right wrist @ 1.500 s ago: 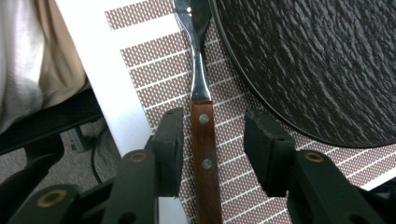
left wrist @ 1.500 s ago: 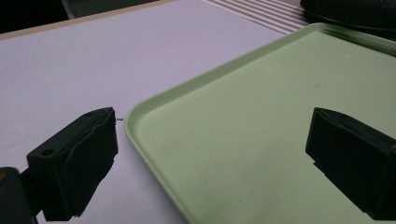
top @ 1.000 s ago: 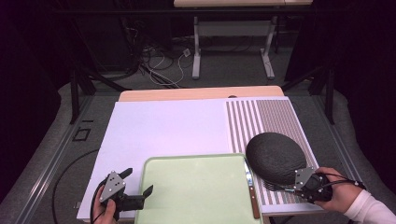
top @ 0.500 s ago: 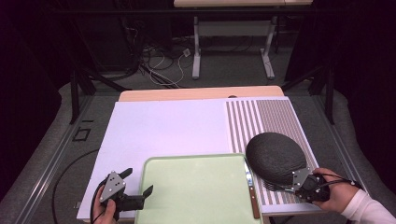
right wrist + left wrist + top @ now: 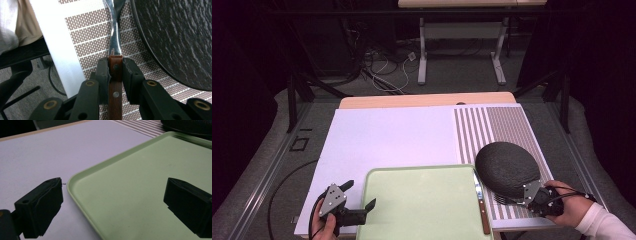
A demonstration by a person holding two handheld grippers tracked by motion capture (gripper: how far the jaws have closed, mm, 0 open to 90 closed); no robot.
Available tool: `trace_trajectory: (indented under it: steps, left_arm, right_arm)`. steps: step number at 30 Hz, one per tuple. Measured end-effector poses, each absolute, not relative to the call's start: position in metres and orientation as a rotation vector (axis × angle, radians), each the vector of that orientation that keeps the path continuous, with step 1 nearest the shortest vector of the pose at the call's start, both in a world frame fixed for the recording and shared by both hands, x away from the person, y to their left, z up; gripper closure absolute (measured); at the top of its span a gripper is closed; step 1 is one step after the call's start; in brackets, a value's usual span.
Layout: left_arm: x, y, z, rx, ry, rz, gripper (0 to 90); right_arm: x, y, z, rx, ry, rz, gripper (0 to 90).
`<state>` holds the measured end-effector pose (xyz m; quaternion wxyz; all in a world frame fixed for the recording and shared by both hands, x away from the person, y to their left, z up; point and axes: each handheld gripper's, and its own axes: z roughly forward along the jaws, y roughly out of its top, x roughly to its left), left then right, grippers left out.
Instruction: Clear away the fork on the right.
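My right gripper (image 5: 115,66) is shut on the brown wooden handle (image 5: 115,95) of a piece of cutlery. Its jaws have just been closing with that handle between them, and both pads press its sides. The steel neck (image 5: 114,37) runs ahead along the edge of a dark round plate (image 5: 180,37). From above, the right gripper (image 5: 532,194) sits at the plate's (image 5: 507,167) near right edge. My left gripper (image 5: 359,194) is open at the near left corner of a pale green tray (image 5: 422,210). One jaw is over the tray (image 5: 130,195), the other over the white mat.
A wooden-handled knife (image 5: 480,205) lies along the tray's right side. The plate rests on a brown striped placemat (image 5: 497,125) beside a white mat (image 5: 387,135). The table's near edge is close to both hands. Table legs and cables stand on the floor beyond.
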<state>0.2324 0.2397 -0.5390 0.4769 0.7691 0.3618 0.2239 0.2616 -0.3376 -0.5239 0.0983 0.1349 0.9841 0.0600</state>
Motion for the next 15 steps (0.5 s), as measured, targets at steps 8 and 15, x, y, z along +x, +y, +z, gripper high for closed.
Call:
trace_trajectory:
  steps: [8,15]
  left_arm:
    - [0.2326,0.2398,-0.5391,1.880,0.884,0.547,2.8]
    - [0.2326,0.2398,-0.5392,1.879,0.886,0.547,2.8]
  right_arm:
    - [0.2598,-0.3367,-0.5234,0.361,2.909,0.158,77.0]
    - [0.2575,-0.3362,-0.5215,0.334,2.890,0.130,77.2]
